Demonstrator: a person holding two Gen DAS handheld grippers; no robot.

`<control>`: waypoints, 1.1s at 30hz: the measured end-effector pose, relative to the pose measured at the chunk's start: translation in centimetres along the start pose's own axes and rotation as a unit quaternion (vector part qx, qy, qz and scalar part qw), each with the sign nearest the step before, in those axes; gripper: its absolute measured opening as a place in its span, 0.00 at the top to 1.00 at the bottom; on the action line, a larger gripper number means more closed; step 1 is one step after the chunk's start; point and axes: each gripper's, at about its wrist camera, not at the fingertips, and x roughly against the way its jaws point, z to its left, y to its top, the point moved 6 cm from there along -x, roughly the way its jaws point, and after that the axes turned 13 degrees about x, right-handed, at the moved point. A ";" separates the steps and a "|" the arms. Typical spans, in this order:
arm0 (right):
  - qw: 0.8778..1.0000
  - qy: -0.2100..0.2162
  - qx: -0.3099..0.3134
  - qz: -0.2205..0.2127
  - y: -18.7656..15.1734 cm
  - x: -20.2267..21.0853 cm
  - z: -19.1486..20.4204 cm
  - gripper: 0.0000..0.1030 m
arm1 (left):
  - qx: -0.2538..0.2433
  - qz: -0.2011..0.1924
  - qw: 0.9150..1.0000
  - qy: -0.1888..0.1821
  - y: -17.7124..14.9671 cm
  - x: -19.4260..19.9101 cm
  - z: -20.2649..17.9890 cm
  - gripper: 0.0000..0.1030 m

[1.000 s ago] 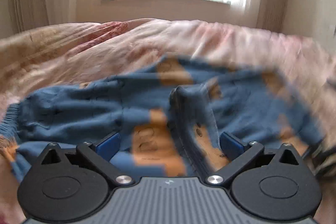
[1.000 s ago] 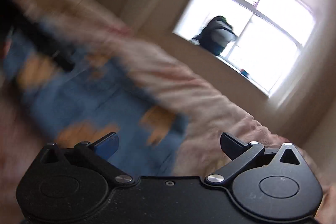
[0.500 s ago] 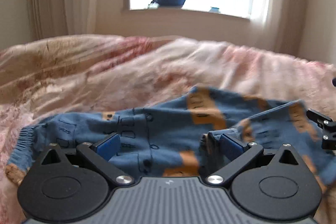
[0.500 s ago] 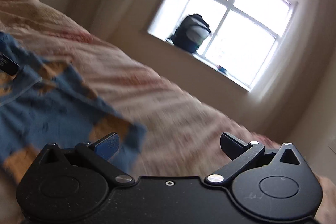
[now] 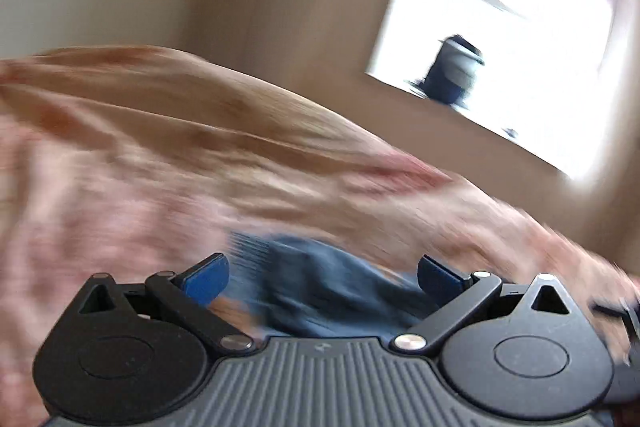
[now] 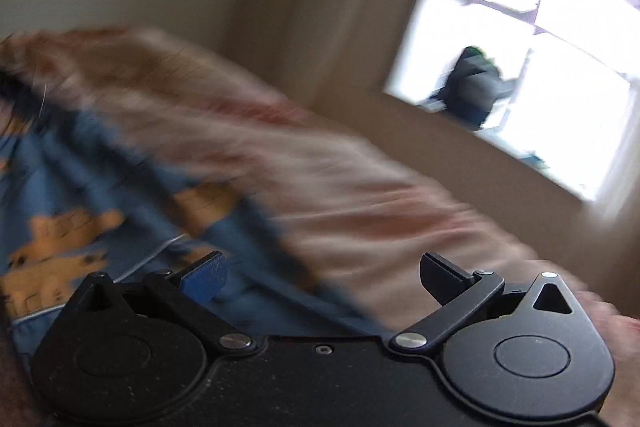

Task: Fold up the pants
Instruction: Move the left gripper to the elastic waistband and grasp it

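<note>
Right wrist: backpack (image 6: 472, 91) on windowsill; blanket (image 6: 360, 195) under pants (image 6: 100, 195).

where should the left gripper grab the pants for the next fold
Best guess: the ribbed edge of the pants, which lies just ahead of the open left gripper. Come in low and straight ahead, along the bedspread, so the fingers close across that thicker band. The blur hides whether it is waistband or cuff.

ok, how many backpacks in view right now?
1. A dark backpack stands on the windowsill, seen in both wrist views, blurred by motion. Anything outside these views can't be ruled out.
</note>
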 end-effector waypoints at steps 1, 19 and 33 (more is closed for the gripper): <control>1.000 -0.003 0.003 -0.004 0.4 -0.5 0.0 0.01 | 0.016 -0.012 1.000 0.017 0.6 0.2 1.2 0.00; 0.977 0.134 -0.156 -0.050 7.7 -7.4 -2.5 0.01 | 0.034 0.052 0.998 -0.002 -1.2 -0.6 5.0 0.00; 0.931 0.363 -0.007 -0.021 16.5 -13.7 9.6 0.01 | -0.006 0.103 0.994 -0.026 -2.9 0.0 4.1 0.00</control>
